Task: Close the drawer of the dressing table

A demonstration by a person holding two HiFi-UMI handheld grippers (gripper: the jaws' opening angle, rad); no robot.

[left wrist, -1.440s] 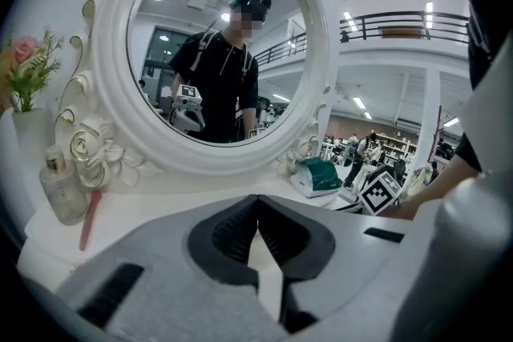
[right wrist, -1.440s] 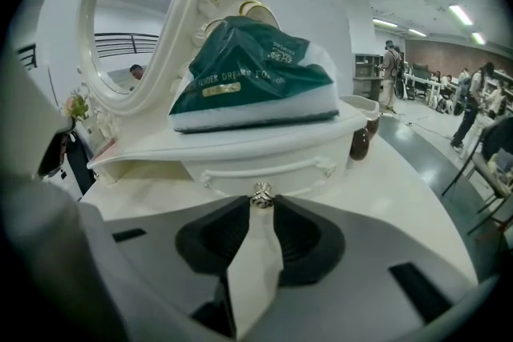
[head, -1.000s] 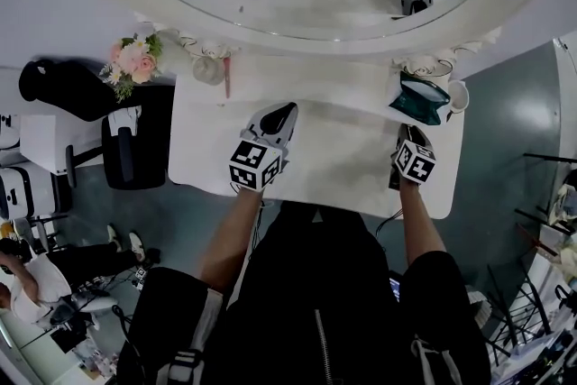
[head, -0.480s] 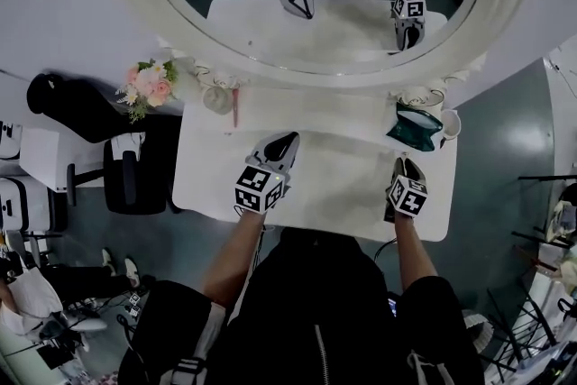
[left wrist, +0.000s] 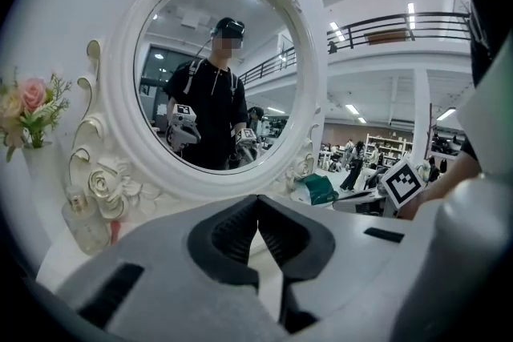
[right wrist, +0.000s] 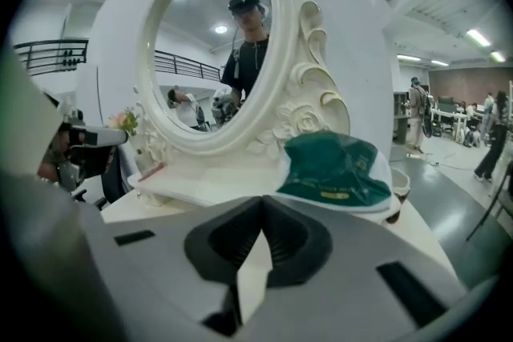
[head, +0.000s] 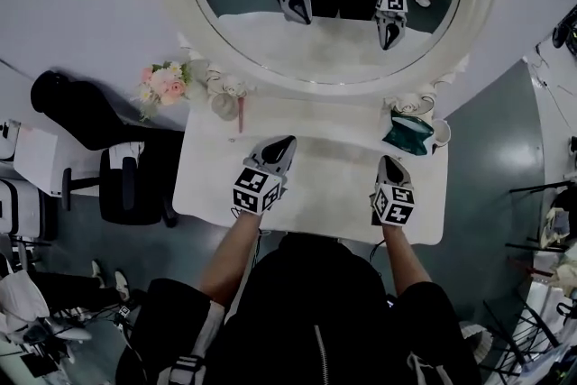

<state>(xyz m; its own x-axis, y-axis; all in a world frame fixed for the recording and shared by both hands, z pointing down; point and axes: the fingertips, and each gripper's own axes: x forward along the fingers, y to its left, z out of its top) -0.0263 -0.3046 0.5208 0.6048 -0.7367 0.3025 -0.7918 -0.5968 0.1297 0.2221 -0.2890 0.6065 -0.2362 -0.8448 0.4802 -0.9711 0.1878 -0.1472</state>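
The white dressing table (head: 334, 171) lies below me, its round mirror (head: 325, 4) at the back. No drawer shows in any view; the table's front edge is hidden behind my arms and body. My left gripper (head: 288, 142) hovers over the middle of the top, shut and empty; its tips meet in the left gripper view (left wrist: 256, 198). My right gripper (head: 388, 160) hangs above the right front part of the top. Its jaws have just been closing and now stand shut (right wrist: 262, 200) with nothing between them.
A green pouch (head: 407, 132) lies on a white dish at the back right. Pink flowers (head: 165, 84), a small bottle (head: 223, 106) and a pink stick (head: 241, 118) stand at the back left. A black chair (head: 131, 185) is left of the table.
My right gripper has lifted from the table's right front edge and shifted a little left, jaws now together. The left gripper rose slightly. More of the mirror is in view.
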